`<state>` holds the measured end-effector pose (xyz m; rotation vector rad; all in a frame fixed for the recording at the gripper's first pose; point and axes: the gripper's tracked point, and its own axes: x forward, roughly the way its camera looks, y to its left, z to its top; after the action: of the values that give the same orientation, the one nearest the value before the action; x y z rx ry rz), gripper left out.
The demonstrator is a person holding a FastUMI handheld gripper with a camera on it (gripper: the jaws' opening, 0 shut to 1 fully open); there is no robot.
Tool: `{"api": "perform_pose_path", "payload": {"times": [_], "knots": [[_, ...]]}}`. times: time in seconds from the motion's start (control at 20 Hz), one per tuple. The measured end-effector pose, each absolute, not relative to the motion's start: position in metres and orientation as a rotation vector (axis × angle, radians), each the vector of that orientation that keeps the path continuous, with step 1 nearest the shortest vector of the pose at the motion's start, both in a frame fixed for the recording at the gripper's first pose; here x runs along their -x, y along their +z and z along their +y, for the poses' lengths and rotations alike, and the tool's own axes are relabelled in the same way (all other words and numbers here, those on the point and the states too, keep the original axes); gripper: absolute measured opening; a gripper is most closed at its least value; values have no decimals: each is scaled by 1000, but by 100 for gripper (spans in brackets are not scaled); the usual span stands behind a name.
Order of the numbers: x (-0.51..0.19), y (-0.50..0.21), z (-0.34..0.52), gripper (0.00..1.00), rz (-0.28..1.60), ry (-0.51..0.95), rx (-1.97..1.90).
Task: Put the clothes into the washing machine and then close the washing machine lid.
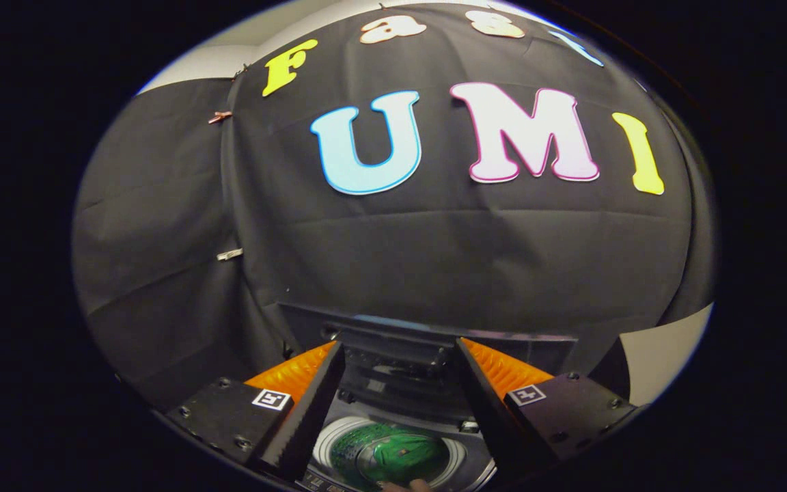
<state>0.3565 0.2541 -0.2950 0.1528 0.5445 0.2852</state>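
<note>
My gripper [399,347] is open, its two fingers spread wide with nothing between them. Below and between the fingers lies the top of the washing machine [393,417], its round drum opening facing up. Inside the drum sits a green piece of clothing [399,456]. The machine's dark lid [427,342] stands raised at the back, just beyond the fingertips. The gripper hangs above the opening and touches neither the cloth nor the lid.
The booth's black cloth wall [434,260] rises close behind the machine. A pale wall patch [667,345] shows beside the right finger. A small bit of a hand [404,486] appears at the front rim of the drum.
</note>
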Motion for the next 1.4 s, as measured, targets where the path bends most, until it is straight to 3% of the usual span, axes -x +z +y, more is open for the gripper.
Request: {"api": "perform_pose_path", "payload": {"times": [0.45,1.4], "knots": [[-391,-302,199,99,519,97,-138],[-404,-320,173,98,581,-12,-110]]}}
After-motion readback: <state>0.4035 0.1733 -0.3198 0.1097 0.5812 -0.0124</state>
